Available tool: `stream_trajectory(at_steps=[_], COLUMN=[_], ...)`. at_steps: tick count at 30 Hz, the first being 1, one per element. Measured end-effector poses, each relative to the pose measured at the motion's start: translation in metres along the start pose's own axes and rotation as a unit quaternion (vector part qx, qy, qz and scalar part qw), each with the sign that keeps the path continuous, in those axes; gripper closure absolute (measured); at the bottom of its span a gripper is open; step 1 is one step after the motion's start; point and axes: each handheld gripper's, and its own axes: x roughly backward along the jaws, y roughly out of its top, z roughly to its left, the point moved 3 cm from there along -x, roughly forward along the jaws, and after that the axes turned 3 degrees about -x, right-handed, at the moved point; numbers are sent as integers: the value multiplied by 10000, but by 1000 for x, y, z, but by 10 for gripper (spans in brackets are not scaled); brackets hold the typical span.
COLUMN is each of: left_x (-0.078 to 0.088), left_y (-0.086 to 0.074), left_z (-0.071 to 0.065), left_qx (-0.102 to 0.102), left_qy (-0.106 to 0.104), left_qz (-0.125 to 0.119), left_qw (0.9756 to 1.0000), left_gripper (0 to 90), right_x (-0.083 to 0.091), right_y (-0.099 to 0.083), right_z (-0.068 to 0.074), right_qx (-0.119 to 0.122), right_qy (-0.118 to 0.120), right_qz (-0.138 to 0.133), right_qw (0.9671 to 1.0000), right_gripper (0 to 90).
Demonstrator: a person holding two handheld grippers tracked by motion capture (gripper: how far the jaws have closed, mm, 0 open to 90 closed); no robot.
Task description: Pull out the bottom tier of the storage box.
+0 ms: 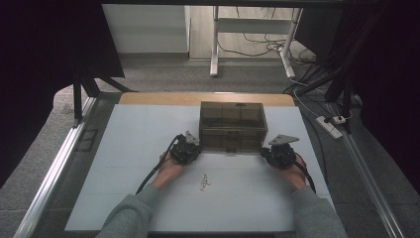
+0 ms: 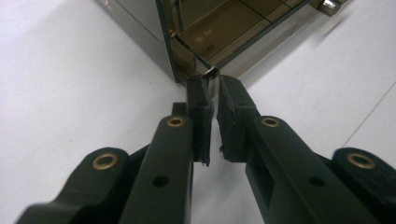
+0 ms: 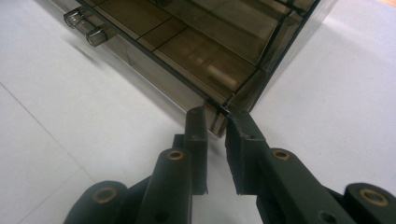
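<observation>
On the white table (image 1: 124,163), between the two grippers, stands a smoked translucent drawer box (image 1: 233,126), with each of its front bottom corners met by a pair of jaws. The left gripper (image 1: 190,147) sits at the box's front left corner; in the left gripper view its jaws are clenched almost together, pinching the thin lower corner edge of the box (image 2: 187,42), which pokes out just past the tips of the left gripper (image 2: 211,88). The right gripper (image 1: 277,151) is at the opposite front corner; in the right gripper view its jaws stand a little apart, straddling the corner edge of the box (image 3: 205,51) at the tips of the right gripper (image 3: 216,116), and I cannot tell whether the pads truly press it. The drawers look closed, their small clear knobs (image 3: 86,28) off to the side of the right jaws. Behind both grippers, nearer the person, lies a small pale chain-like item (image 1: 204,182), untouched. As a judgement, the work is at its start: the box is being steadied or squared, while opening a drawer and stowing the small item remain undone.
</observation>
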Motion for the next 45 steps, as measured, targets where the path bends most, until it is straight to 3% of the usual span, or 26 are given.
stream_trajectory(at_steps=[45], left_x=[12], left_y=[-11], left_z=[-15], left_qx=[-171], left_qy=[-162], left_qz=[147], left_qw=[9996], left_gripper=[832], right_x=[14], right_y=[-9], right_z=[12], right_qx=[136], right_qy=[45], right_qz=[99], right_qw=[9998], right_gripper=[781])
